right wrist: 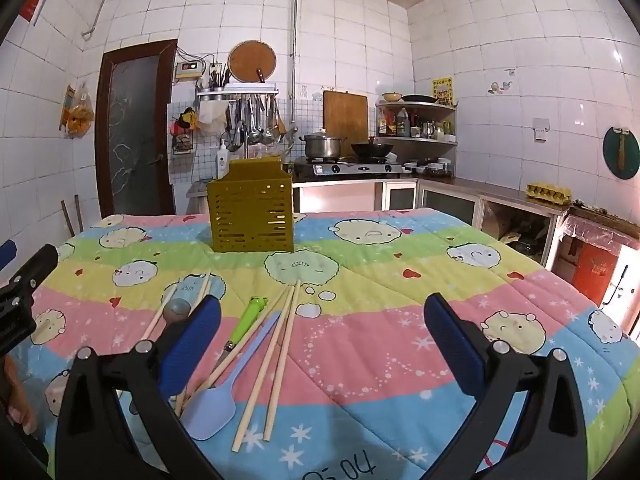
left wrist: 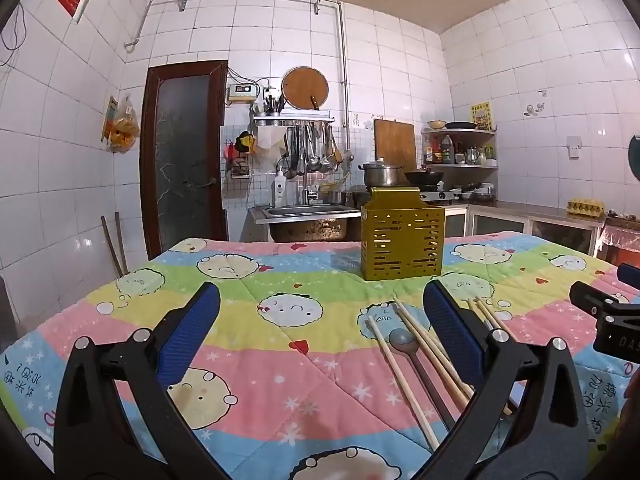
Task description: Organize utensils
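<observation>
While the utensils lie loose on the quilted counter, both claws hang wide open and empty: the left claw near the brown spoon, the right claw beside the chopsticks, the blue spatula and the green-handled knife. The yellow perforated holder stands upright beyond them, apparently empty. The chopsticks cross one another, so a pinch could likely drag a neighbour or roll on the soft cloth. The holder may tip if nudged. Open quilt lies to the right; the claws sit close together, risking a knock.
</observation>
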`<state>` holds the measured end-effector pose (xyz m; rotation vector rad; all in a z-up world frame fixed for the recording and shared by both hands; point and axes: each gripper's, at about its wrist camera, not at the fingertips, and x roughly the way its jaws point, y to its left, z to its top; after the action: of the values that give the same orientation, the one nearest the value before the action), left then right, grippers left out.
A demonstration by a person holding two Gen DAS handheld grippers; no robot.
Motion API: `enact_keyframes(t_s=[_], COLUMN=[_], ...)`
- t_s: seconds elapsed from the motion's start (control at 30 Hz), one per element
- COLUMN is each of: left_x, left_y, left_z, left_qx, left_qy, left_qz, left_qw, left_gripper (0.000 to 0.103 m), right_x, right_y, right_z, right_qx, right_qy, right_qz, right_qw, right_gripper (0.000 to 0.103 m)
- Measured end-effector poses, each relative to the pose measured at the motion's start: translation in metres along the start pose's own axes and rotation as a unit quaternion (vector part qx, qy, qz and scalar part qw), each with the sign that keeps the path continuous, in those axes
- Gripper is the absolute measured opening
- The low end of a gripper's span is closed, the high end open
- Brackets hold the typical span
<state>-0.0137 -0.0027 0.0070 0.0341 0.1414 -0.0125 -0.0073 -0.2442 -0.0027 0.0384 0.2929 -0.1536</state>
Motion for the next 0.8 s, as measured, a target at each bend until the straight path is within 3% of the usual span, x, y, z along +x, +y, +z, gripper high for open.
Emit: enact_keyframes(t_s=[0.8], left_x=[0.0016], left_y=[-0.0008], left_z=[-0.0031], left_qx=[-0.002], left_qy=[-0.004], left_qz=[0.001], left_qw=[1.0000], left_gripper=[0.098], right_x=[-0.0018], right_y=[-0.0019], right_z=[0.0006], right_qx=[0.002], right_qy=[-0.004], right_qz=[-0.005], right_qw=[1.000], right_gripper=[0.099])
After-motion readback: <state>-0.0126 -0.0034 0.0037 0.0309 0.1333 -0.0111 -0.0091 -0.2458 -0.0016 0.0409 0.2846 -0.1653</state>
